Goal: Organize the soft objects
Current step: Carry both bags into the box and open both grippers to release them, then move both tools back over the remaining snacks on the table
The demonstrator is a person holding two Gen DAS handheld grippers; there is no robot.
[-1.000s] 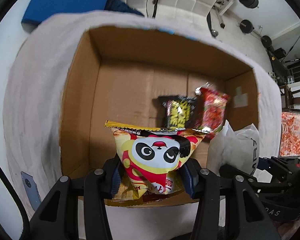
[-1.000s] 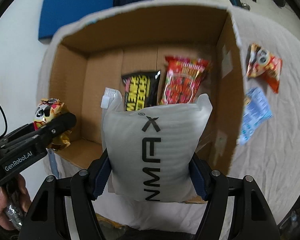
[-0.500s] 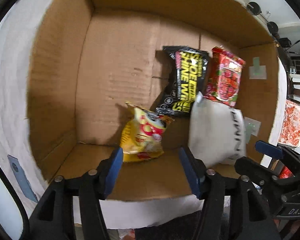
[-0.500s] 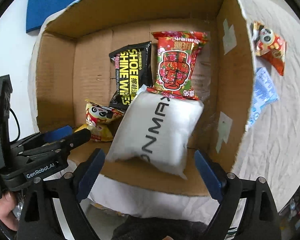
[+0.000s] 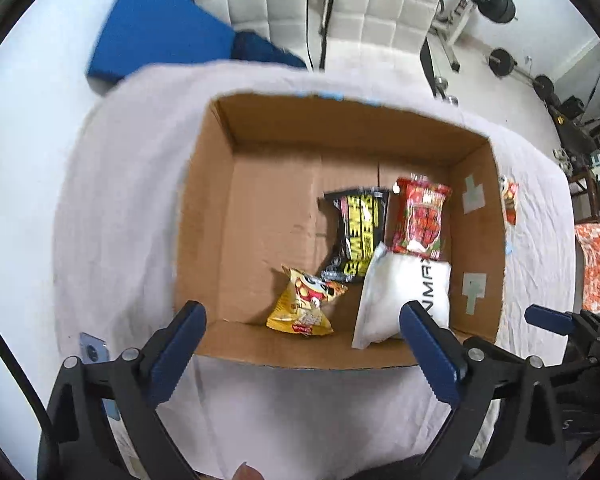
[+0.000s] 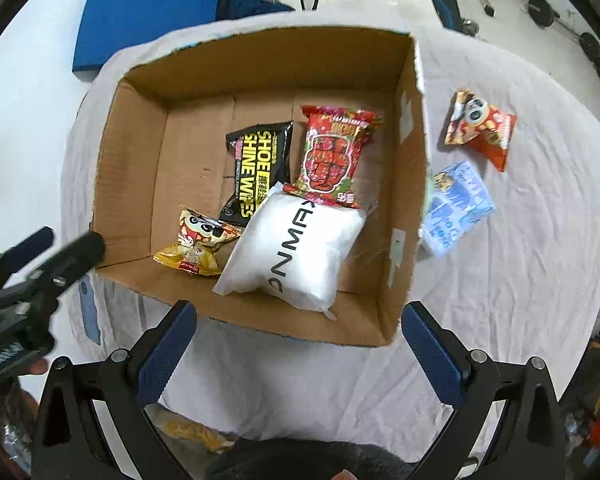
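An open cardboard box (image 5: 204, 216) (image 6: 128, 152) stands on a white cloth. In it lie a yellow panda snack bag (image 5: 306, 304) (image 6: 196, 244), a white foam pouch (image 5: 404, 296) (image 6: 296, 244), a black shoe-wipes pack (image 5: 356, 236) (image 6: 260, 168) and a red snack bag (image 5: 420, 216) (image 6: 336, 152). My left gripper (image 5: 304, 348) is open and empty above the box's near edge. My right gripper (image 6: 300, 340) is open and empty, also at the near edge. An orange panda bag (image 6: 480, 128) and a light blue packet (image 6: 456, 208) lie on the cloth right of the box.
A blue pad (image 6: 140, 16) and white cushioned seats (image 5: 380, 24) lie beyond the table. Gym equipment (image 5: 500, 0) stands at the back right. The left gripper (image 6: 32, 276) shows at the left edge of the right wrist view.
Both grippers let go of their loads: the yellow panda bag and the white pouch dropped into the box. Both grippers then drew back up and away from the box, jaws wide.
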